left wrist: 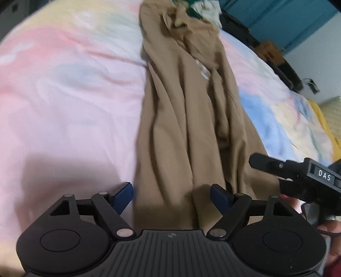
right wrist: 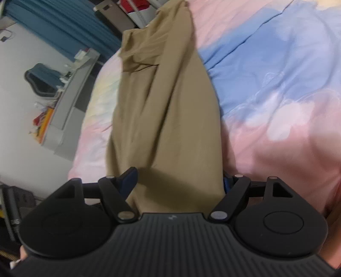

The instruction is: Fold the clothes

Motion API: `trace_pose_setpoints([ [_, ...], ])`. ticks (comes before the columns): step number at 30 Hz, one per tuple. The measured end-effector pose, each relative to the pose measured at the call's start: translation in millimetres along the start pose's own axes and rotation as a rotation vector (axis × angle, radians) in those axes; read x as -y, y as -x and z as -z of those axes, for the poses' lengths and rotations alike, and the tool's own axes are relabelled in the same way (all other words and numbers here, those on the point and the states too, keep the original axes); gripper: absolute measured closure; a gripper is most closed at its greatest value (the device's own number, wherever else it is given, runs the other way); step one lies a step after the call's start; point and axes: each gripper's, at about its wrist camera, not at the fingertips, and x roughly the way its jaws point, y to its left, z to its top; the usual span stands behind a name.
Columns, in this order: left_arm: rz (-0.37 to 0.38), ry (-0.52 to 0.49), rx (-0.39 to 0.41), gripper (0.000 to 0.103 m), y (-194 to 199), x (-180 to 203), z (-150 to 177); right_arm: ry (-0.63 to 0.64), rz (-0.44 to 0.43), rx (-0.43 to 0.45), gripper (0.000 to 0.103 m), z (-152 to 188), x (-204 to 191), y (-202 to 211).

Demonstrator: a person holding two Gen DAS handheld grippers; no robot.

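A pair of tan trousers point(left wrist: 187, 119) lies lengthwise and creased on a pastel pink, blue and yellow bedspread point(left wrist: 70, 95). My left gripper point(left wrist: 172, 196) is open just over the near end of the trousers, and the cloth runs between its blue pads point(left wrist: 125, 196). In the right wrist view the same trousers point(right wrist: 166, 102) stretch away from my right gripper point(right wrist: 179, 183). It is open too, with the near end of the cloth between its fingers and its right pad half hidden by the fabric. The right gripper point(left wrist: 268, 173) also shows at the right edge of the left wrist view.
A heap of green and white clothes point(left wrist: 200, 8) sits past the far end of the trousers. The bed's edge runs along the left of the right wrist view, with a grey desk point(right wrist: 70, 95) and a chair point(right wrist: 42, 78) beyond. Teal curtains point(left wrist: 277, 17) stand behind.
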Motion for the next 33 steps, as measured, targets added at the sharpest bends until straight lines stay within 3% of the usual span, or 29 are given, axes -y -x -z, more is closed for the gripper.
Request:
trace_pose_setpoints([
  [6, 0.007, -0.051, -0.059, 0.027, -2.7, 5.3, 10.9, 0.039, 0.005, -0.026, 0.039, 10.8, -8.9, 2.3],
  [7, 0.0, -0.063, -0.062, 0.029, -3.2, 7.2, 12.7, 0.045, 0.006, -0.031, 0.043, 12.6, -10.4, 2.7],
  [9, 0.001, -0.076, -0.058, 0.031, -3.5, 9.1, 14.3, 0.058, 0.008, -0.04, 0.064, 16.1, -13.4, 3.5],
  [12, 0.02, -0.097, -0.064, 0.035, 1.2, 12.2, 18.6, 0.048, -0.009, -0.04, 0.075, 17.2, -11.6, 5.2],
  [13, 0.017, -0.108, -0.063, 0.038, 3.2, 13.2, 20.8, 0.042, -0.015, -0.033, 0.082, 17.0, -10.5, 6.6],
  [15, 0.017, -0.116, -0.057, 0.044, 7.1, 13.6, 23.4, 0.029, -0.025, -0.02, 0.085, 16.6, -8.3, 9.3],
  [17, 0.022, -0.111, -0.047, 0.058, 10.9, 12.5, 24.3, 0.034, -0.032, -0.006, 0.092, 16.8, -9.4, 12.5],
  [23, 0.035, -0.096, -0.015, 0.084, 22.3, 9.2, 27.0, 0.014, -0.071, 0.043, 0.095, 15.5, -8.7, 23.4],
  [25, 0.04, -0.092, -0.004, 0.087, 26.2, 8.0, 27.9, -0.004, -0.088, 0.057, 0.095, 12.5, -7.9, 23.0],
  [33, 0.224, -0.02, 0.156, 0.092, 68.3, -0.4, 25.4, -0.036, -0.116, 0.1, 0.096, 7.6, -6.2, 33.7],
])
